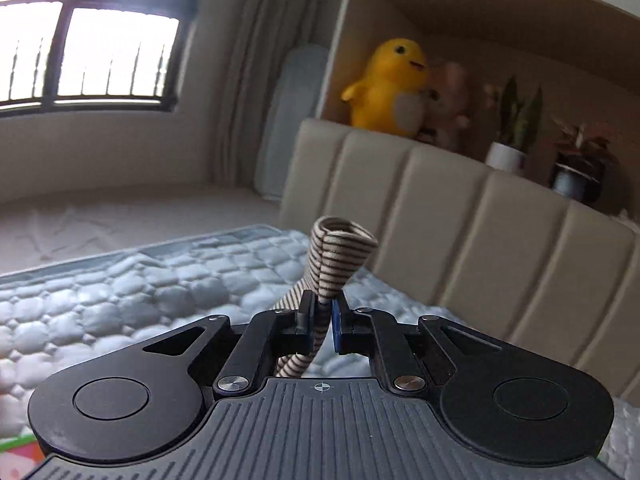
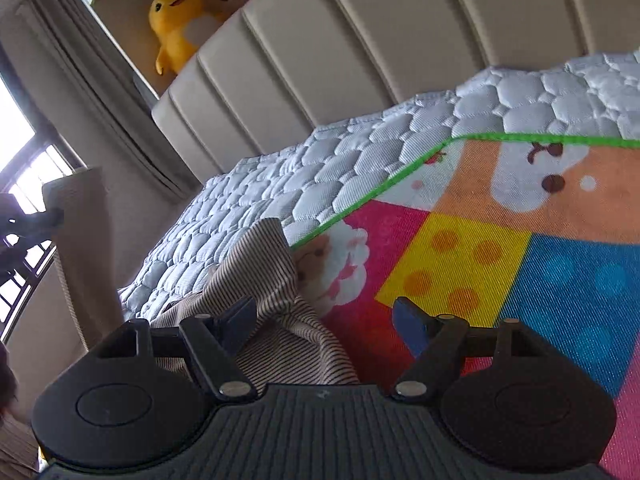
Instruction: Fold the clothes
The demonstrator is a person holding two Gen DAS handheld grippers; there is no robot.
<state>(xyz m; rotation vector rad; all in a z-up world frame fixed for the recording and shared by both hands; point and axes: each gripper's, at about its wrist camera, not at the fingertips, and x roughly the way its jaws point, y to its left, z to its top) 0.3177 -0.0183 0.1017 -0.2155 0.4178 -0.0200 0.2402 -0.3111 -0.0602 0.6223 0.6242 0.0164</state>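
A big bed [image 1: 120, 292] with a bumpy white cover fills the room. Behind the bed stands a soft tan headboard [image 1: 460, 216]. Above the headboard, a shelf [image 1: 500, 40] holds a yellow toy duck [image 1: 388, 88] and two potted plants [image 1: 512, 136]. Left of the headboard hang curtains [image 1: 248, 60] beside a bright window [image 1: 92, 32].

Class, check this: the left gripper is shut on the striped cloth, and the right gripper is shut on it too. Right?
Half right. The right gripper is open, its fingers spread beside the striped cloth, as the right wrist view shows. The left gripper is shut on it.

Bedroom: mattress [image 1: 120, 280], padded headboard [image 1: 460, 200]
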